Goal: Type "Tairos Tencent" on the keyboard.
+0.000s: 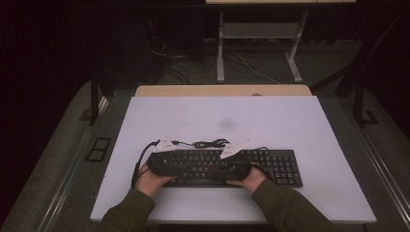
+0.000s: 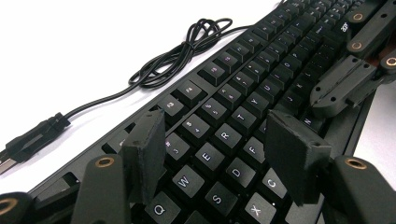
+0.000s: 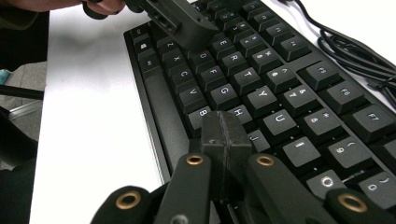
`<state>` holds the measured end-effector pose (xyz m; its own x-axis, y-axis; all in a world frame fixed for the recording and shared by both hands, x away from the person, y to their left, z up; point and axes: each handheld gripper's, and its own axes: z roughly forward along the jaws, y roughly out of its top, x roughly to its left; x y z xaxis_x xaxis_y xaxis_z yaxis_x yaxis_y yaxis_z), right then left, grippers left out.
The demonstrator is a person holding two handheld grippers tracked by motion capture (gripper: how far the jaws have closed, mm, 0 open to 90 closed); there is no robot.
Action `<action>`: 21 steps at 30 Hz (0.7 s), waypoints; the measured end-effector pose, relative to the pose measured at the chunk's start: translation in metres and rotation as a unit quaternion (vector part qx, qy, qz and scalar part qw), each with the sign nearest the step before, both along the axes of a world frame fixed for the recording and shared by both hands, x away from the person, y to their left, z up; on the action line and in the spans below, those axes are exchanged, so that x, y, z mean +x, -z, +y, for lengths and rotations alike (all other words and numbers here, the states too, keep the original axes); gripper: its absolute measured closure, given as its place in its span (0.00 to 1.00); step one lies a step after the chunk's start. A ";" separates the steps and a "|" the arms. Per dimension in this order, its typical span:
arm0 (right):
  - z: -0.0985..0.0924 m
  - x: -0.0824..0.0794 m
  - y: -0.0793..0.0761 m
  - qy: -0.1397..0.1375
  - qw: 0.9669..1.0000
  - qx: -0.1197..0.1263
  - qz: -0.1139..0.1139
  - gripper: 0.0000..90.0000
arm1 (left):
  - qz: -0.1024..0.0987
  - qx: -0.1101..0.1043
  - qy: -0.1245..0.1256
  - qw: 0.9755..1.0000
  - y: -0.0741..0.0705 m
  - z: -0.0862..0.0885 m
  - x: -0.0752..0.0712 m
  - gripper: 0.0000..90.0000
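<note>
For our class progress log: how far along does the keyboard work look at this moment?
Done: the keyboard lies flat on the white table, its cable unplugged and coiled behind it. In hand: the right gripper, jaws pressed together, hovers near the H key, while the left gripper is open over the letter keys. Left: which keys remain cannot be told.

There was one keyboard [image 1: 270,166] with one cable [image 1: 210,143], one table [image 1: 193,116], two grippers, left [image 1: 167,162] and right [image 1: 237,166], and two hands.
</note>
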<state>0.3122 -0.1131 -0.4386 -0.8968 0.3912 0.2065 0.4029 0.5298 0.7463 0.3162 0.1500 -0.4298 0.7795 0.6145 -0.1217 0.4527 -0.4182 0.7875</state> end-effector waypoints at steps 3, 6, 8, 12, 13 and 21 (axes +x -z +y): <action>0.001 -0.001 0.001 -0.001 1.000 0.000 0.000 0.99 | 0.000 -0.001 -0.001 1.000 0.000 0.000 0.000 0.42; 0.002 -0.001 0.001 -0.001 1.000 -0.006 -0.001 0.99 | 0.000 -0.003 -0.001 1.000 0.000 -0.001 0.000 0.42; 0.003 -0.002 0.003 -0.001 1.000 -0.009 -0.001 0.99 | 0.000 -0.003 0.000 1.000 0.000 -0.002 0.000 0.42; 0.004 -0.002 0.002 -0.003 1.000 -0.009 -0.001 0.99 | -0.001 -0.005 -0.001 1.000 -0.001 -0.003 0.000 0.42; 0.003 -0.001 0.002 -0.001 1.000 -0.008 -0.002 0.99 | -0.001 -0.005 -0.001 1.000 -0.001 -0.003 0.001 0.42; -0.005 0.003 -0.002 0.011 1.000 0.010 0.001 0.97 | -0.003 -0.010 -0.002 1.000 -0.001 -0.005 0.002 0.44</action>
